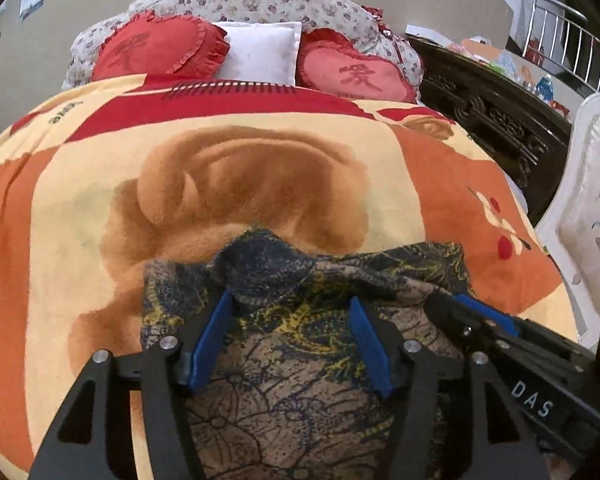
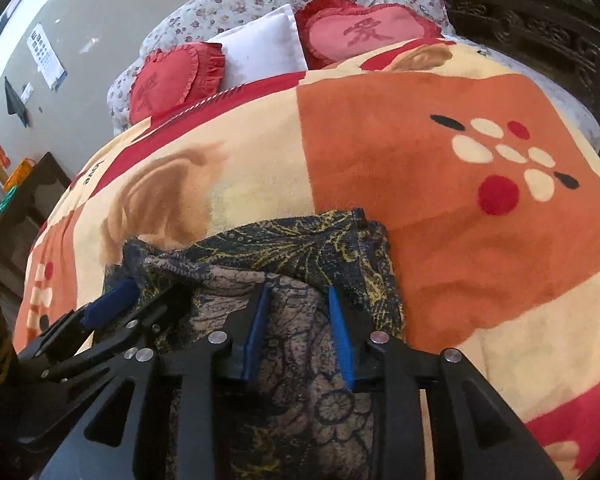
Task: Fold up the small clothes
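Observation:
A small dark blue, tan and yellow floral garment [image 1: 300,308] lies rumpled on the orange and cream blanket [image 1: 80,216]. My left gripper [image 1: 292,300] is open, its blue-padded fingers [image 1: 212,332] resting on the cloth with the fabric between them, not pinched. My right gripper [image 2: 298,292] is also open over the same garment [image 2: 308,248], near its right folded edge. Each gripper shows in the other's view: the right one in the left wrist view [image 1: 484,320], the left one in the right wrist view [image 2: 112,304].
Two red heart cushions [image 1: 156,48] and a white pillow [image 1: 260,50] lie at the bed's head against a floral headboard cushion [image 1: 252,0]. A dark carved cabinet [image 1: 492,120] and a white chair [image 1: 592,184] stand on the right. A dark side table [image 2: 28,196] stands left of the bed.

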